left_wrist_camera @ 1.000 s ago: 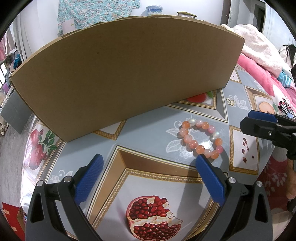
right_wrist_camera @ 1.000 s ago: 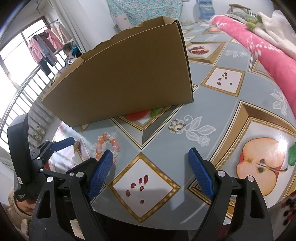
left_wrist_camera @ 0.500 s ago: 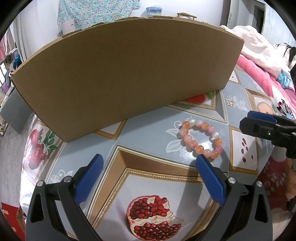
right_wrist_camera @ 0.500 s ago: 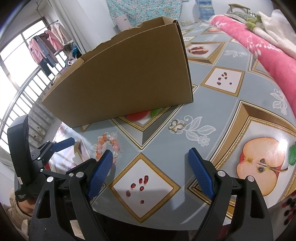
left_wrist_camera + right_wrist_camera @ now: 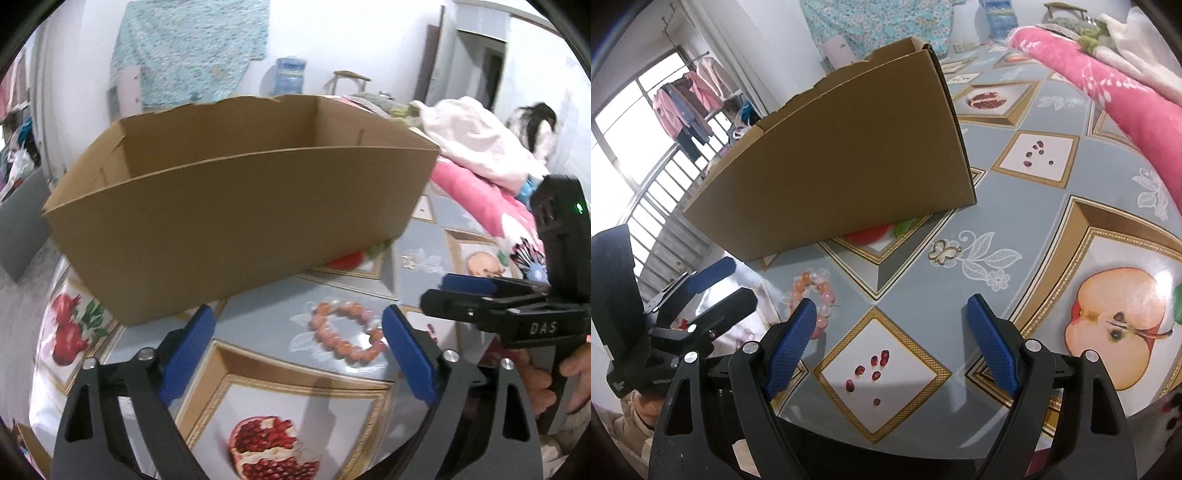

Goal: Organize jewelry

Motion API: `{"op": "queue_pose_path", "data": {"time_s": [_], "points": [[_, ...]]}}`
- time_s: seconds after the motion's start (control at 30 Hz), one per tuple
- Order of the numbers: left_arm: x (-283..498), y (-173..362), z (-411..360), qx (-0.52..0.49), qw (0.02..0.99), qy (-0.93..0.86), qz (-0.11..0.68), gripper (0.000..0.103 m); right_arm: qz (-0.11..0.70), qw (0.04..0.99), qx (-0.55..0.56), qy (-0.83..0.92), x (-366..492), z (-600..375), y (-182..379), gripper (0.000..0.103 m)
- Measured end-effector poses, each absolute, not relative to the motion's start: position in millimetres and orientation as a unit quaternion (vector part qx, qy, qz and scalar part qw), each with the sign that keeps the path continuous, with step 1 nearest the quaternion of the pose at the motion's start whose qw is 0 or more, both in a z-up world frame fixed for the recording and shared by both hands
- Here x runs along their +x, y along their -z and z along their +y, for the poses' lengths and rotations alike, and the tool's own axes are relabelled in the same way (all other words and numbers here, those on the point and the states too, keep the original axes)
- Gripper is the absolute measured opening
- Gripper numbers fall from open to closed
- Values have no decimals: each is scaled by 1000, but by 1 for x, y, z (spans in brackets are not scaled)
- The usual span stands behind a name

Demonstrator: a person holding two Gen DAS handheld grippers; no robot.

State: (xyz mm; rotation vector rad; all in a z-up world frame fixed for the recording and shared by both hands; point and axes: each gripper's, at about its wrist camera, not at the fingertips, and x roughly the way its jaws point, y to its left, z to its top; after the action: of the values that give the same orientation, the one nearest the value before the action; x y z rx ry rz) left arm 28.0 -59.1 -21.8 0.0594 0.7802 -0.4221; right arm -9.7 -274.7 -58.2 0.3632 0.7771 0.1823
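A bracelet of orange, pink and white beads (image 5: 345, 332) lies flat on the fruit-patterned tablecloth, in front of a large open cardboard box (image 5: 236, 218). My left gripper (image 5: 299, 345) is open and empty, raised above the table, with the bracelet just inside its right finger. The bracelet also shows in the right wrist view (image 5: 810, 291), partly behind my right gripper's left finger. My right gripper (image 5: 892, 332) is open and empty, low over the table to the right of the bracelet. The box (image 5: 834, 162) stands behind it.
The right gripper (image 5: 517, 302) appears at the right of the left wrist view; the left gripper (image 5: 676, 310) appears at the left of the right wrist view. A pink blanket (image 5: 1108, 88) and white bedding (image 5: 476, 136) lie at the table's far right.
My left gripper has risen and tilted, so the open top of the box now shows. The bracelet sits closer between its fingers. The right gripper has barely moved.
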Motion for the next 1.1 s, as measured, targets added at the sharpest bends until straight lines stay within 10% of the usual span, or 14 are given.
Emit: {"op": "queue_pose_path", "data": {"time_s": [0.5, 1.1], "points": [[46, 48, -88, 70, 870, 228, 432, 27, 379, 906, 168, -87, -8, -269, 59, 80], [44, 49, -96, 127, 866, 215, 433, 10, 380, 908, 157, -78, -7, -263, 60, 80]]}}
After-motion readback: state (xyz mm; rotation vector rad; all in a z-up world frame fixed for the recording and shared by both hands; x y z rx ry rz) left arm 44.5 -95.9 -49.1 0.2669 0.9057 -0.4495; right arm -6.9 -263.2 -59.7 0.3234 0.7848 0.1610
